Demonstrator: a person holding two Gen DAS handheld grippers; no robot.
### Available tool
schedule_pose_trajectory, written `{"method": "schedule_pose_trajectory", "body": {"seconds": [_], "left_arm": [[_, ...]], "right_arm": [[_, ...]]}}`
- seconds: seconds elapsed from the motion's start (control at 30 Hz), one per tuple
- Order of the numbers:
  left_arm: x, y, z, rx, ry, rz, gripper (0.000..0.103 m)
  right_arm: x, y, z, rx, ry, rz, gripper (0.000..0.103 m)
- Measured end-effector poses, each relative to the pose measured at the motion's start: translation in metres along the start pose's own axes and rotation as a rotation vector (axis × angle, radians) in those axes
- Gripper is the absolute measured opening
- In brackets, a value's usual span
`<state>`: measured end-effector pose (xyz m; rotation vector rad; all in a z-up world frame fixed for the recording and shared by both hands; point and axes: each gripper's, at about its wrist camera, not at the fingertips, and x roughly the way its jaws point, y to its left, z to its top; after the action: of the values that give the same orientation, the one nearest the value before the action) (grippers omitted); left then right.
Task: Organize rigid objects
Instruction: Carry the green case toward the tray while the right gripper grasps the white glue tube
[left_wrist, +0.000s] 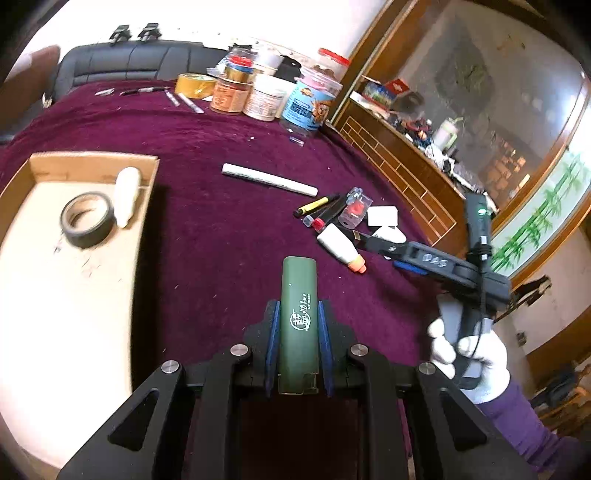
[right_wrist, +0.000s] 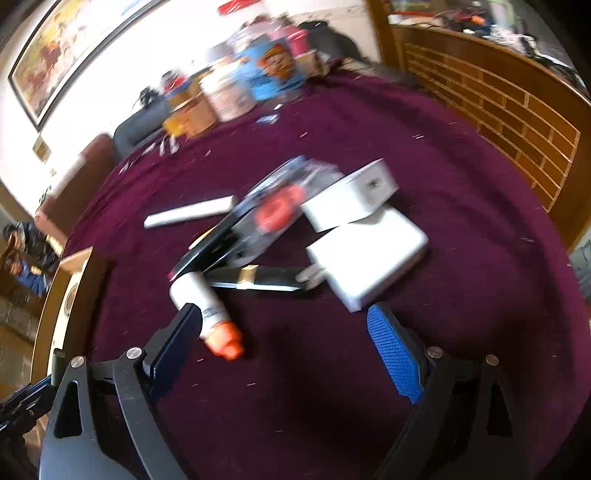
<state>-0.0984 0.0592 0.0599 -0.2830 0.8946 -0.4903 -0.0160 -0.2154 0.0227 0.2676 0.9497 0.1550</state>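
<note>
A: Start at the left gripper (left_wrist: 299, 343). What does it hold?

B: Its blue pads are closed on a green case (left_wrist: 299, 321), which stands lengthwise between them at bottom centre of the left wrist view, tip pointing up the frame. The grip sits on the lower half, so the far end sticks out free.

A: And where should it go?

B: Probably the cardboard box (left_wrist: 92, 164) at the left edge, which already holds a roll of black tape (left_wrist: 88, 219) and a white cylinder (left_wrist: 126, 195). I'd swing left, lower the case flat onto a bare patch of the box floor, and only then part the pads (a drop from height could knock the tape).

A: The right gripper (right_wrist: 286, 347)?

B: Spread wide, holding nothing. In its own view it hovers low over the purple cloth (right_wrist: 461, 177), and an orange-capped white bottle (right_wrist: 207, 306) lies just beside its left pad, lower left of centre. Beyond lie a black pen with a gold band (right_wrist: 255, 282) and two white adapters (right_wrist: 365, 258), touching one another.

A: Advice there?

B: The view is blurred, so slow down. Centre the bottle between the pads, square to its length, before closing, and keep clear of the pen.
</note>
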Motion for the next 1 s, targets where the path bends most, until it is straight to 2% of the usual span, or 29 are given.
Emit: {"method": "schedule_pose_trajectory", "body": {"seconds": [0.07, 0.17, 0.33, 0.4, 0.43, 0.47, 0.5, 0.53, 0.57, 0.67, 0.77, 0.93, 1.0], "left_arm": [[-0.005, 0.008, -0.002, -0.033, -0.008, -0.018, 0.016], [-0.015, 0.015, -0.004, -0.046, -0.029, -0.007, 0.017], [-0.032, 0.023, -0.007, -0.052, -0.067, 0.018, 0.017], [-0.037, 0.028, -0.007, -0.061, -0.080, 0.022, 0.017], [-0.039, 0.030, -0.008, -0.065, -0.086, 0.023, 0.017], [-0.042, 0.033, -0.009, -0.070, -0.092, 0.024, 0.017], [-0.046, 0.037, -0.008, -0.076, -0.100, 0.024, 0.017], [-0.050, 0.039, -0.009, -0.079, -0.107, 0.027, 0.017], [-0.054, 0.044, -0.008, -0.083, -0.115, 0.031, 0.017], [-0.067, 0.060, -0.004, -0.102, -0.133, 0.048, 0.017], [-0.077, 0.081, 0.004, -0.123, -0.144, 0.102, 0.017], [-0.085, 0.119, 0.026, -0.145, -0.148, 0.206, 0.017], [-0.081, 0.134, 0.034, -0.167, -0.139, 0.218, 0.017]], "right_arm": [[0.011, 0.015, 0.000, -0.051, 0.029, -0.031, 0.091], [0.021, 0.034, 0.002, -0.118, 0.042, -0.086, 0.091], [0.030, 0.056, 0.002, -0.176, 0.068, -0.109, 0.091], [0.033, 0.063, 0.000, -0.199, 0.077, -0.122, 0.074], [0.032, 0.065, -0.001, -0.217, 0.067, -0.154, 0.060], [0.031, 0.068, -0.003, -0.234, 0.067, -0.165, 0.051], [0.028, 0.069, -0.004, -0.245, 0.067, -0.165, 0.038], [0.026, 0.070, -0.005, -0.245, 0.073, -0.156, 0.028], [0.023, 0.069, -0.006, -0.239, 0.079, -0.141, 0.025], [0.010, 0.071, -0.006, -0.220, 0.065, -0.108, 0.025], [-0.004, 0.082, -0.002, -0.194, 0.061, -0.017, 0.025], [-0.009, 0.126, 0.007, -0.198, 0.091, 0.147, 0.025], [-0.002, 0.148, 0.011, -0.213, 0.120, 0.208, 0.025]]}}
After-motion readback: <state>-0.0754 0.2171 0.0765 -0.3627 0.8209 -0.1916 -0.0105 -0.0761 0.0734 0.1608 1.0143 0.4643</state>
